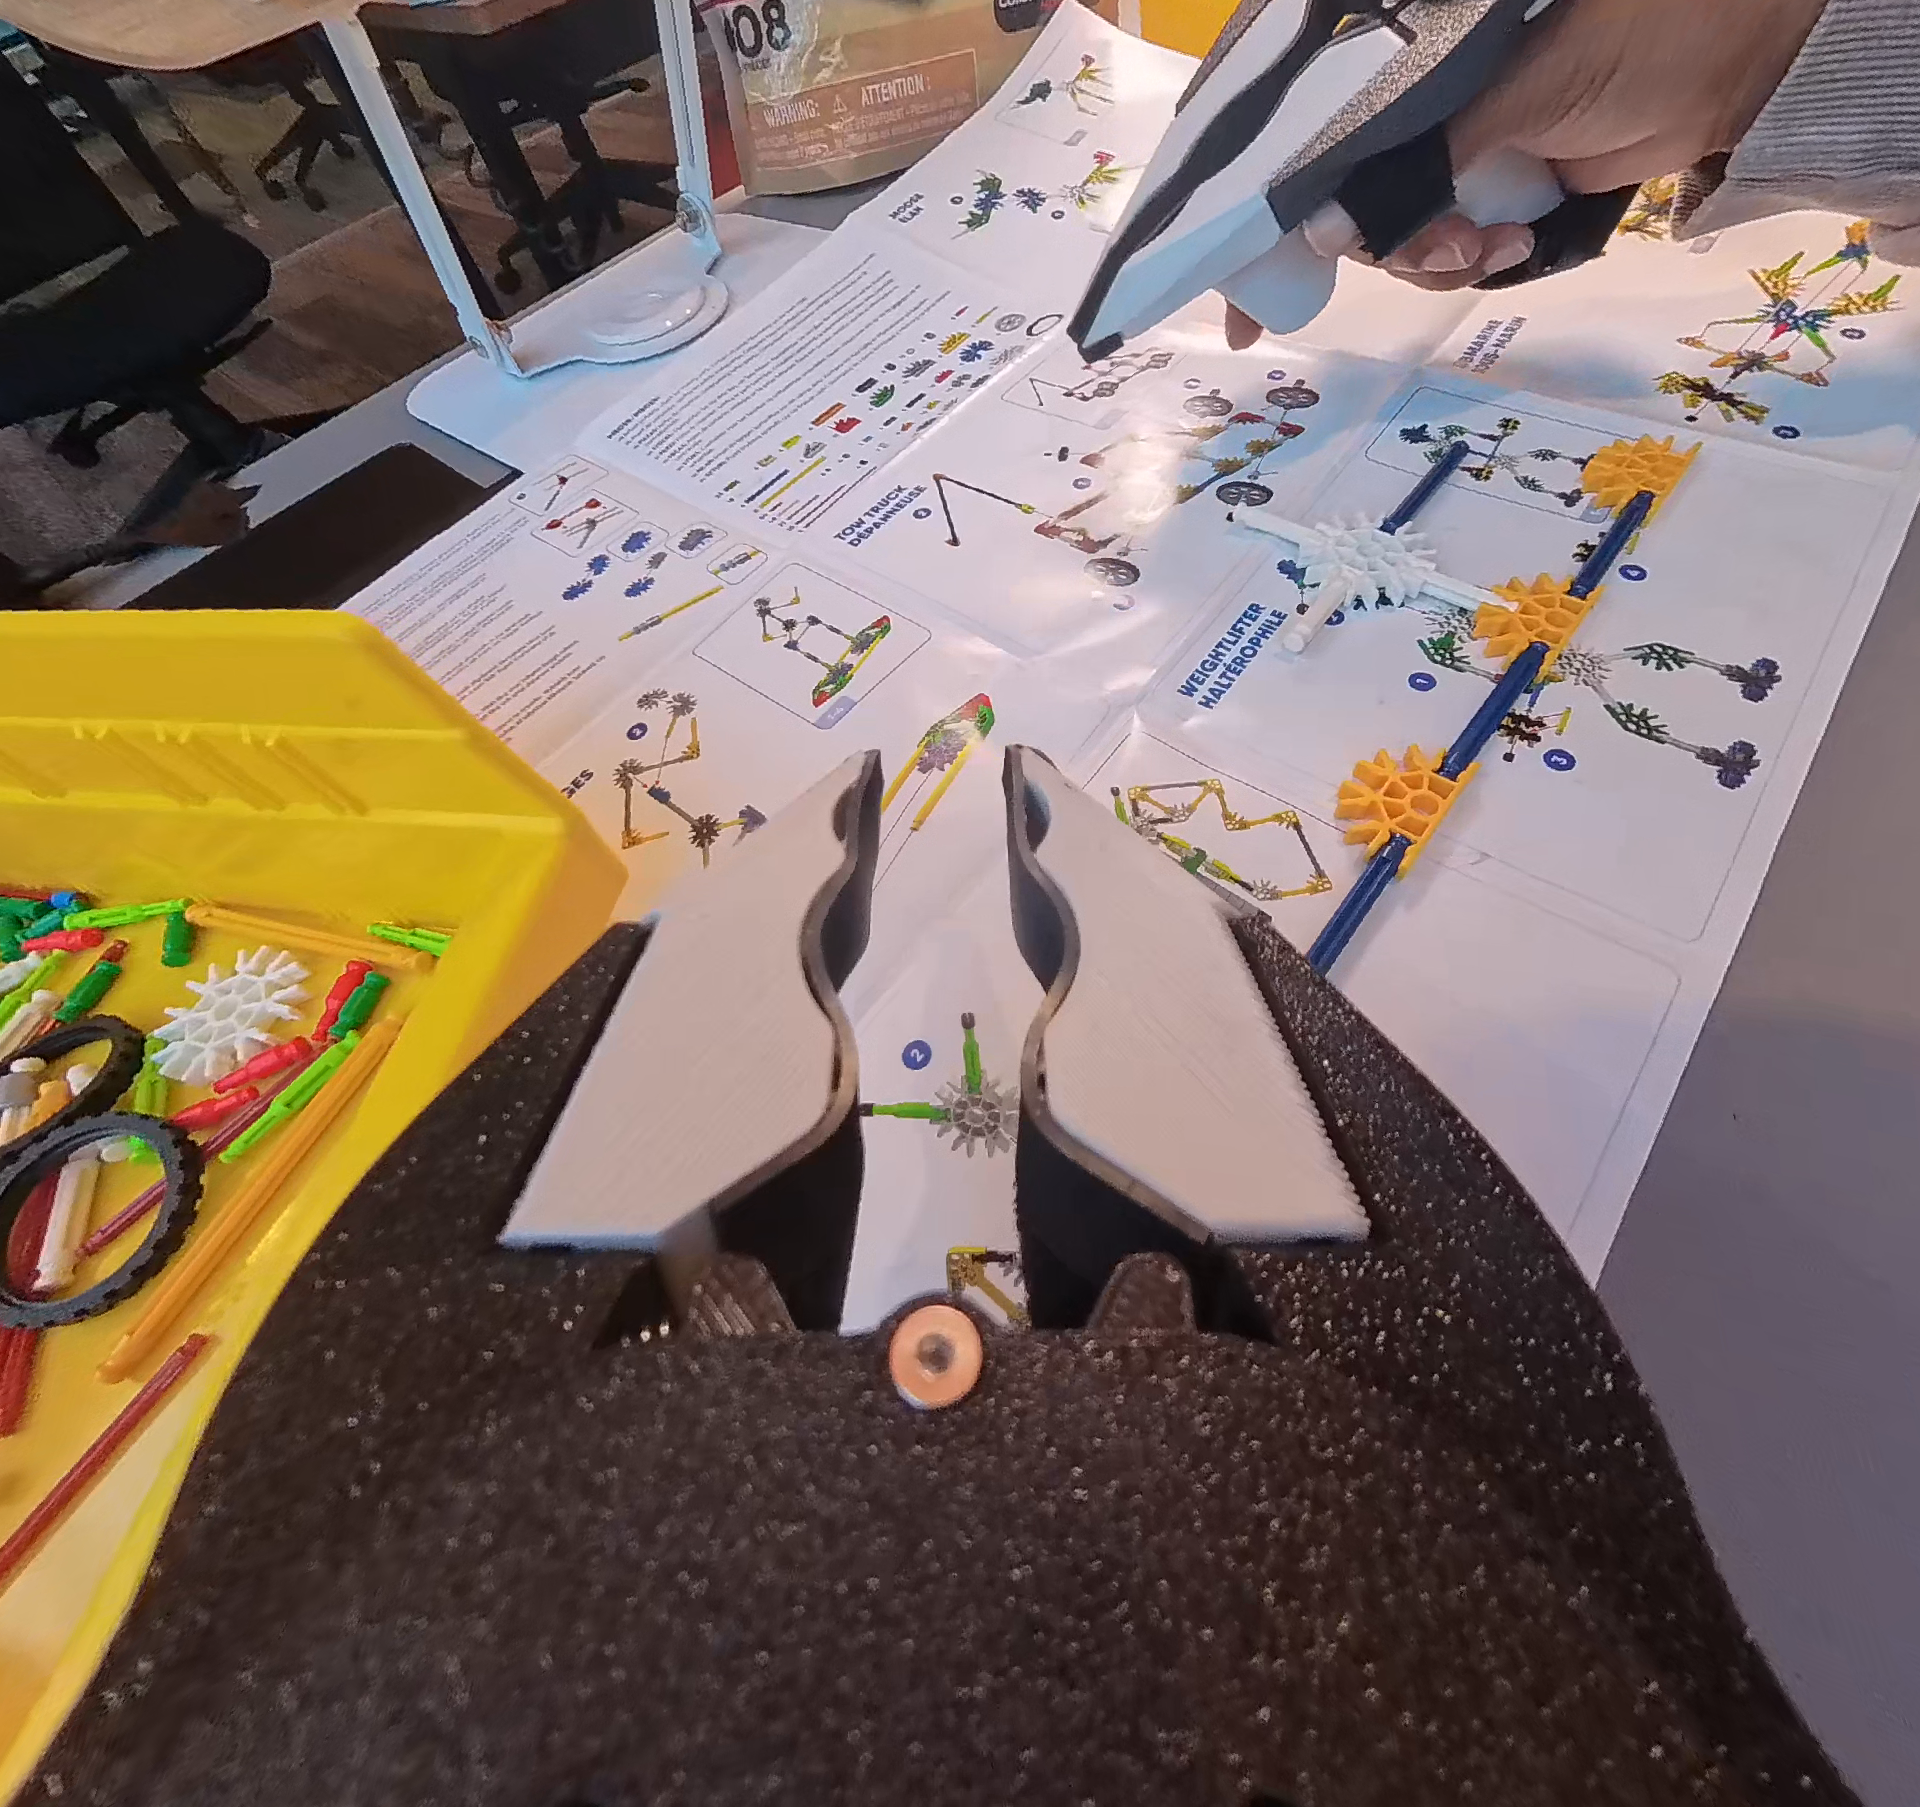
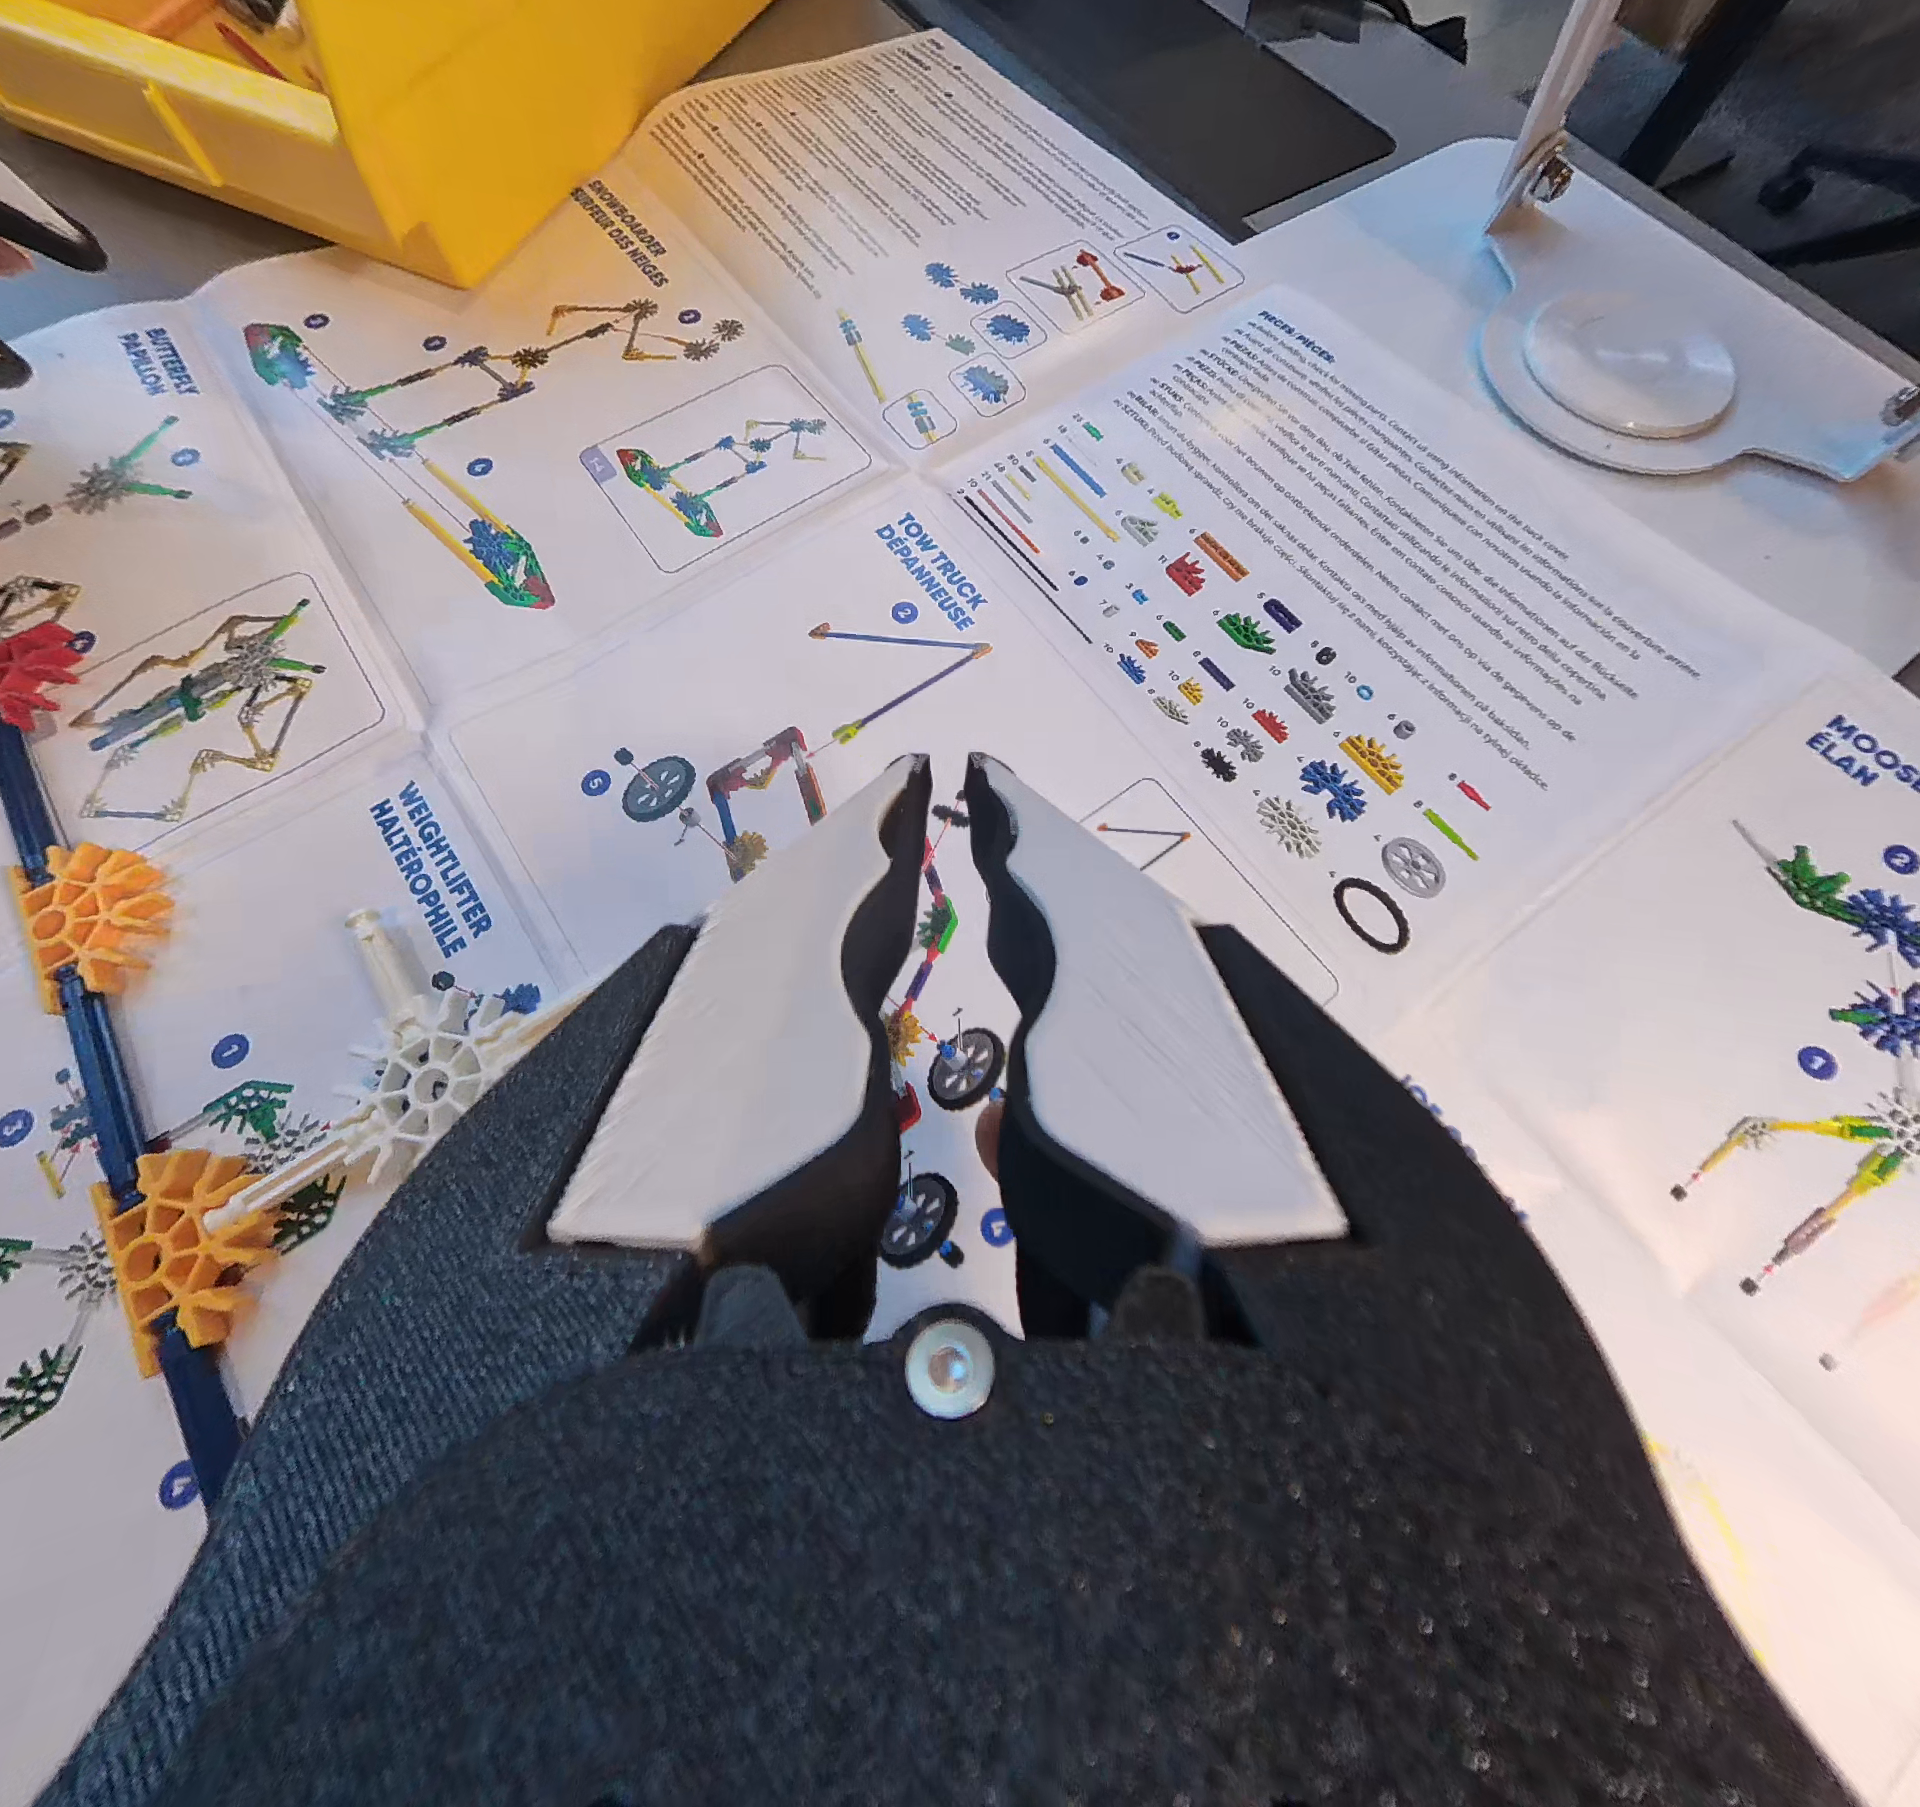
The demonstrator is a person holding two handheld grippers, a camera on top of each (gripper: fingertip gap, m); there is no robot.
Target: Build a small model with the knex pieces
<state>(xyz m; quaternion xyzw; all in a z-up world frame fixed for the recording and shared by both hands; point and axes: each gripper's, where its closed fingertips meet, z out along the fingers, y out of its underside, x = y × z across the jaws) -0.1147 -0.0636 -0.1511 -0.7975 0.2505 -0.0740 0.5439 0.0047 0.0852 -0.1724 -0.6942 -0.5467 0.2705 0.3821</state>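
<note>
Large white printed instruction sheet [image 1: 935, 552] lies under both empty grippers: left gripper [image 1: 943, 770] parted beside the yellow plastic bin [image 1: 312, 718], whose loose parts only its view shows; right gripper [image 2: 948, 770] nearly closed.

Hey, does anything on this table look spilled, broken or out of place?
Nothing stands out. The instruction sheet lies flat, the blue rod with orange connectors rests on it, and loose pieces stay inside the yellow bin. Left gripper and right gripper hold nothing.
</note>
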